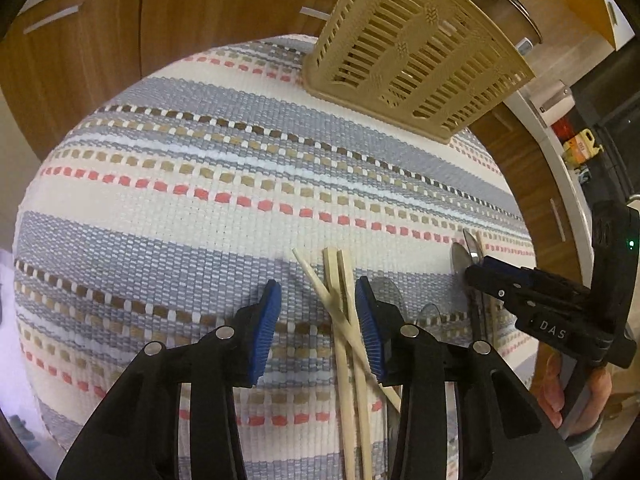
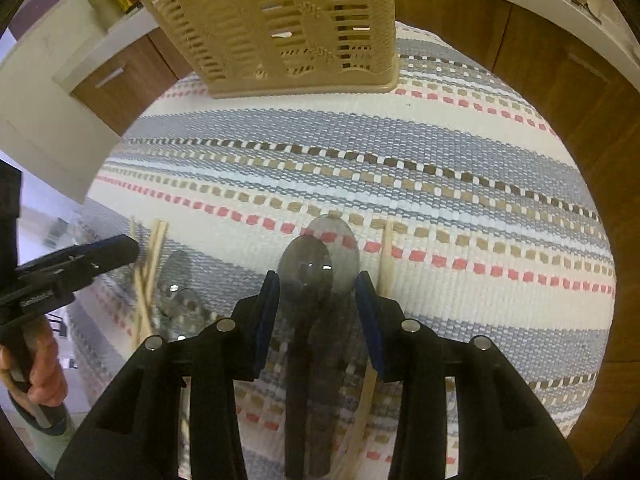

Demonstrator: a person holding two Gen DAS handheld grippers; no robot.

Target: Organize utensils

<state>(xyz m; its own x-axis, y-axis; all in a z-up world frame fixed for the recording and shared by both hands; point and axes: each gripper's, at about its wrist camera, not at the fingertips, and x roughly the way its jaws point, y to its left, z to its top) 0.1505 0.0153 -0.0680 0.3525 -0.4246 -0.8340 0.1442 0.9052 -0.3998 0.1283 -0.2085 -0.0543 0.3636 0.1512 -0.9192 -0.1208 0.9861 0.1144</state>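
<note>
1. Evidently early: chopsticks [image 1: 344, 320] and spoons [image 2: 316, 264] all lie on the striped mat [image 1: 200, 208]; nothing visible in the slotted basket [image 1: 408, 52] behind.
2. Left gripper [image 1: 316, 316] part-open, straddling the chopsticks, no squeeze.
3. Right gripper [image 2: 316, 312] part-open around the spoons, none lifted.
</note>
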